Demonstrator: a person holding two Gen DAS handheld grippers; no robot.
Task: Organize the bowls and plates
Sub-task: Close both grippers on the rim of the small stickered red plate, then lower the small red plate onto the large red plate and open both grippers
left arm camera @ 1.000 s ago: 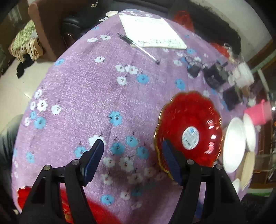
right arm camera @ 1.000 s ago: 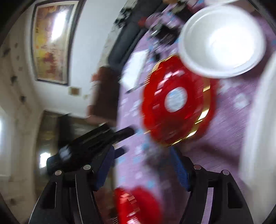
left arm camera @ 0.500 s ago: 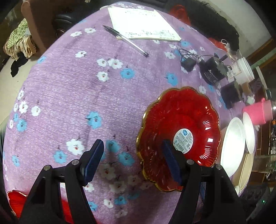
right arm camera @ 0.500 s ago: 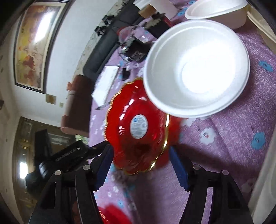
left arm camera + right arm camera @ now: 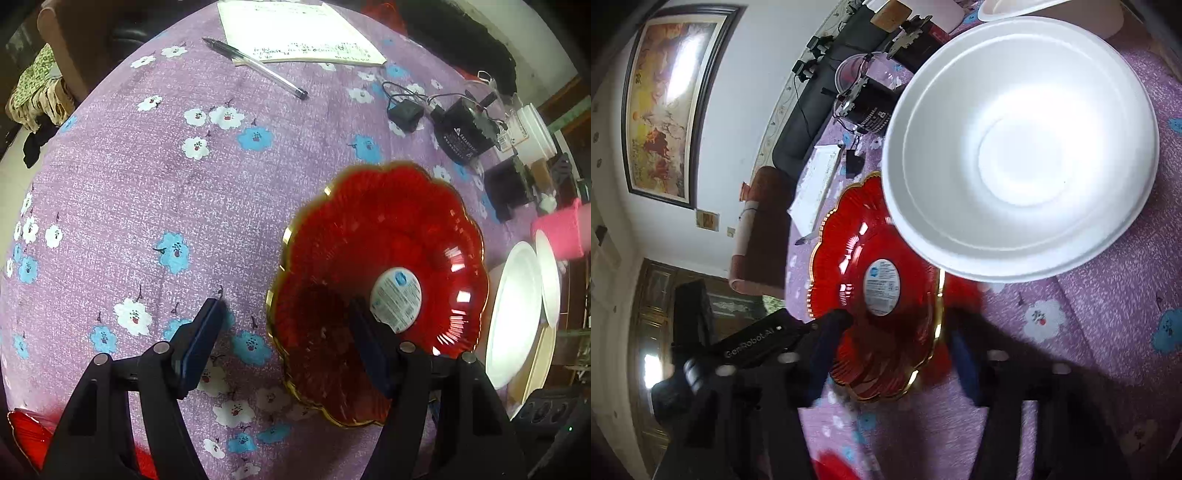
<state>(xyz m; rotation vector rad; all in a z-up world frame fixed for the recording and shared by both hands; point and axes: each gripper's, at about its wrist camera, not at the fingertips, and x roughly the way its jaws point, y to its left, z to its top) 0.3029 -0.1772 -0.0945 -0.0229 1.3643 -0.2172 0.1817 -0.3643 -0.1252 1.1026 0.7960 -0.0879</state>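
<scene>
A purple flowered tablecloth filled most of the left wrist view, with a notepad and pen at the top of the frame. At the upper right sat a black charger, a black jar, a white cup and a pink cup. The red plate, scalloped with a gold rim and a white sticker, lay at centre right. The left gripper stood wide open, holding nothing, its right finger over the plate's near part and its left finger over bare cloth. White bowls were stacked edge-on at the right border. A second red dish was cut off at the lower left corner.

In the right wrist view, a white bowl dominated the upper right and overlapped the red plate at centre; whether they touched could not be told. The right gripper was open and empty, its blurred fingers straddling the plate's near rim. The left gripper's body crossed the lower left. A framed painting hung on the wall at upper left. A red blur at the bottom edge was too smeared to identify.
</scene>
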